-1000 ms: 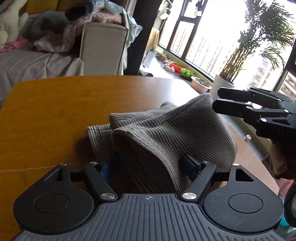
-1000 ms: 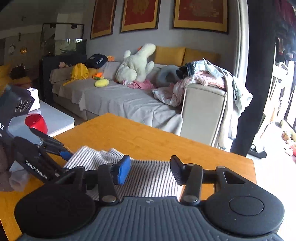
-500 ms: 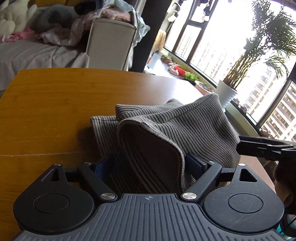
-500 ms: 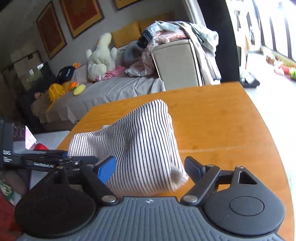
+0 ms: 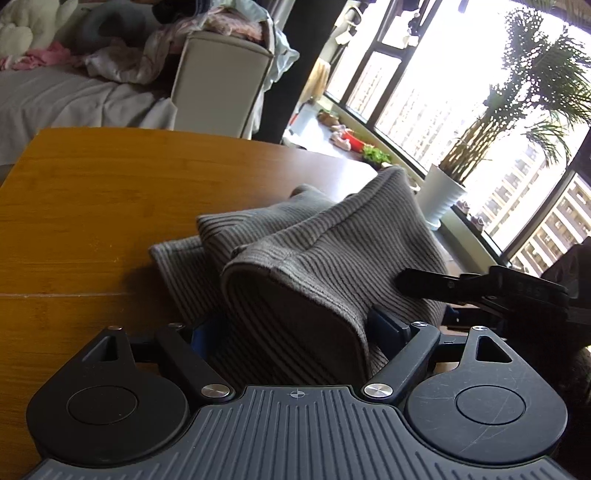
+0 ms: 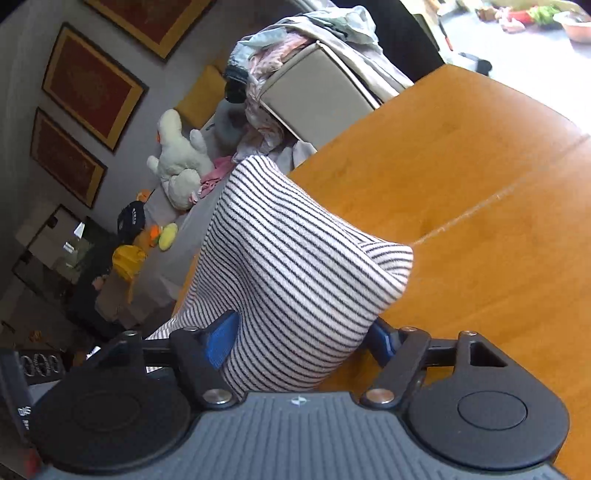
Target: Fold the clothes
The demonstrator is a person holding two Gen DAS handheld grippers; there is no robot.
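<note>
We are gripping the striped garment [image 6: 295, 280] in our right gripper [image 6: 301, 341], its blue pads [image 6: 221, 338] pressing the bunched cloth from both sides. The fabric is rising above the wooden table [image 6: 480, 206]; a white plush toy [image 6: 177, 158] is sitting on the sofa [image 6: 314, 96] behind.

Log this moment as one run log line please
step: fold in progress | left gripper: shut on striped garment | right gripper: shut on striped garment | garment: lifted over wooden table

Home living room, grey sofa [image 6: 207, 210] with plush toy [image 6: 181, 162] and heaped laundry [image 5: 207, 33], framed pictures [image 6: 92, 79] above sofa, wooden table [image 5: 110, 192] before sofa, potted palm [image 5: 480, 162] beside windows
</note>
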